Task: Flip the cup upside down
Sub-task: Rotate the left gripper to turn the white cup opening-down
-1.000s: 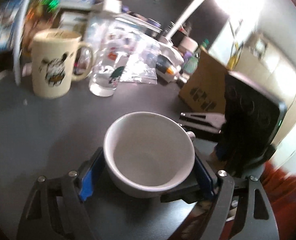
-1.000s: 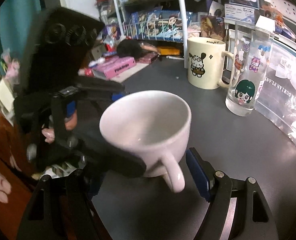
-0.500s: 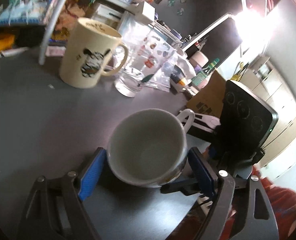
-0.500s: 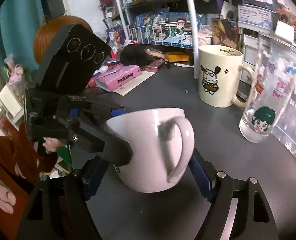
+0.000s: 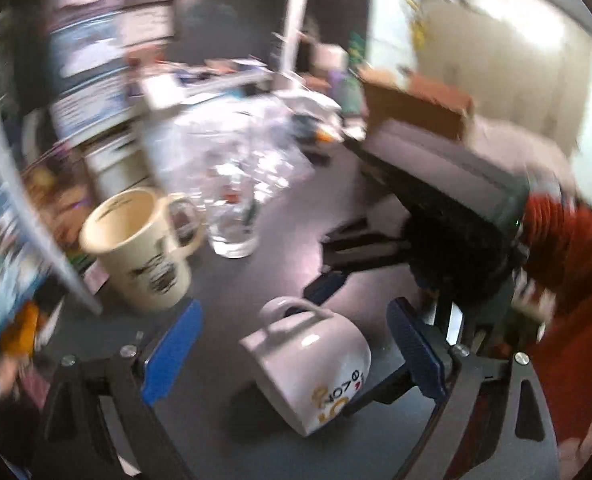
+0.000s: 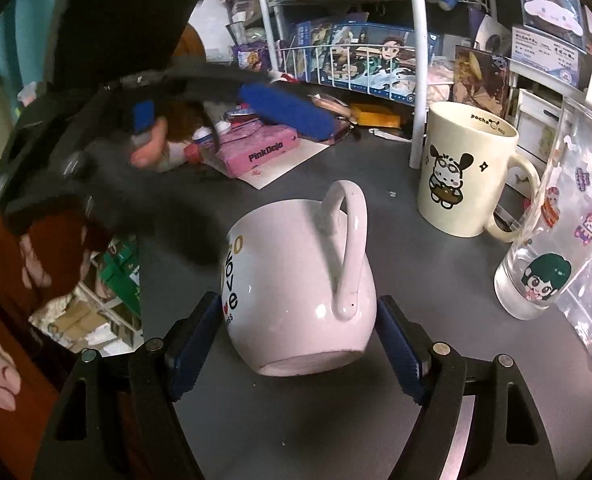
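Note:
The white cup (image 6: 296, 280) with printed letters is tipped on its side, base toward the right wrist camera, handle up, rim pointing away. My right gripper (image 6: 296, 336) is shut on it, a blue pad on each side of its body. In the blurred left wrist view the cup (image 5: 312, 364) lies tilted between the fingers of my left gripper (image 5: 291, 360), which is open, with gaps on both sides. My left gripper also shows raised at the upper left of the right wrist view (image 6: 215, 108).
A cream cartoon mug (image 6: 464, 168) and a clear sticker glass (image 6: 552, 232) stand behind on the dark table (image 6: 336, 420). A white wire rack (image 6: 416, 60), a pink box (image 6: 255, 148) and plastic bags (image 5: 255, 152) crowd the back. The table's left edge is close.
The cup has rotated from upright to lying on its side, base toward the right camera. My left gripper has opened, let go and lifted away. The right gripper has kept its hold.

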